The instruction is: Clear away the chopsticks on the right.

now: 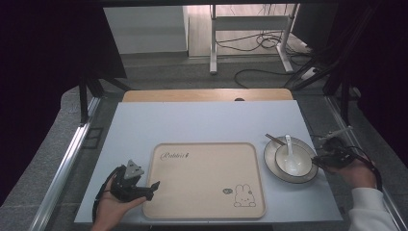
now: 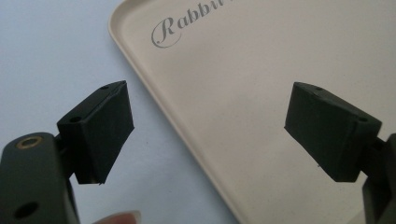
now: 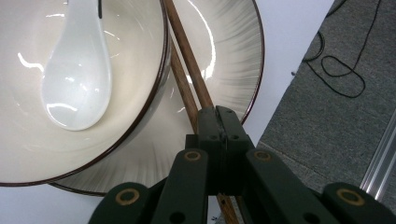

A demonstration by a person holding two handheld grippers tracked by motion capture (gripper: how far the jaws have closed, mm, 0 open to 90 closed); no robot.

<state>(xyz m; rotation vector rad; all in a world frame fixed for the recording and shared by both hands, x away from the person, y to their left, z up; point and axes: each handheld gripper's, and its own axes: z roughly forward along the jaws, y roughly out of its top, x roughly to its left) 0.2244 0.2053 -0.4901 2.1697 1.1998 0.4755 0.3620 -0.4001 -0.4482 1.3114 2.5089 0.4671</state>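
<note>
At the bottom of the right gripper view, the right gripper had its two jaws pressed together on the near ends of the chopsticks, which ran up and away across the plate toward the top of the frame, beside the bowl. In the high view the same gripper sat at the lower right, at the plate's right rim. The grip looked to be close to the very ends of the sticks, so lifting them well would call for a slow, level rise, keeping both sticks pinched together so neither swung down or slid out, and drawing them clear of the bowl's wall without nudging it. Farther in, the white spoon lay inside the bowl at the upper left of that view and would best be left undisturbed. In the left gripper view, the left gripper stood with jaws wide apart and nothing between them, straddling the left edge of the beige tray, which filled the upper right of that frame; in the high view it rested at the tray's lower left corner. The tray looked bare and a likely place for the sticks.
</note>
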